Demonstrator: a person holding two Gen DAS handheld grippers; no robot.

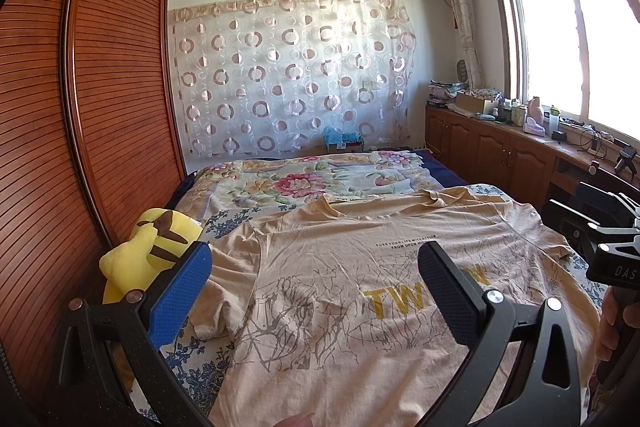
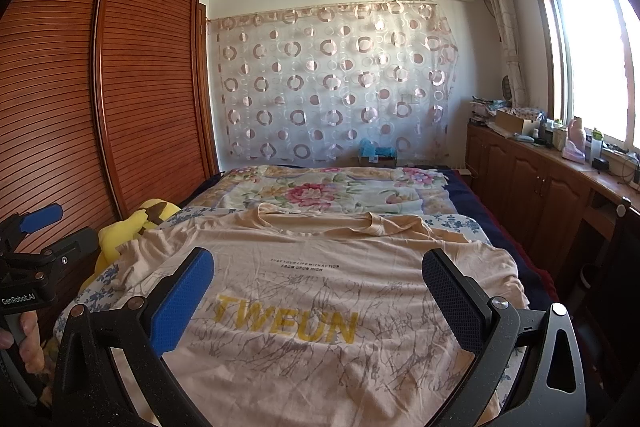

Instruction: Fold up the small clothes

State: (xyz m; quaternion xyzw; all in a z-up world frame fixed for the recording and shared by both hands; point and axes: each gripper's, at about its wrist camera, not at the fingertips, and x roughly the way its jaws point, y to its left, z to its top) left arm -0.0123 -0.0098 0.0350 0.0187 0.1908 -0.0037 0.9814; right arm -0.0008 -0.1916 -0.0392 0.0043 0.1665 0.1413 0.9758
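A beige T-shirt (image 1: pixel 352 279) (image 2: pixel 320 291) with yellow letters and a grey branch print lies spread flat, front up, on the bed, collar toward the far end. My left gripper (image 1: pixel 316 287) hovers open above the shirt's left half, nothing between its blue and black pads. My right gripper (image 2: pixel 320 299) is also open, above the shirt's middle and lower part, holding nothing. The right gripper's body shows at the left wrist view's right edge, and the left gripper's body at the right wrist view's left edge, each held by a hand.
A yellow plush toy (image 1: pixel 148 251) (image 2: pixel 128 227) lies at the bed's left edge beside the slatted wooden wardrobe (image 1: pixel 80 107). A floral quilt (image 1: pixel 312 179) covers the bed's far half. Low wooden cabinets (image 2: pixel 532 179) with clutter run along the window wall on the right.
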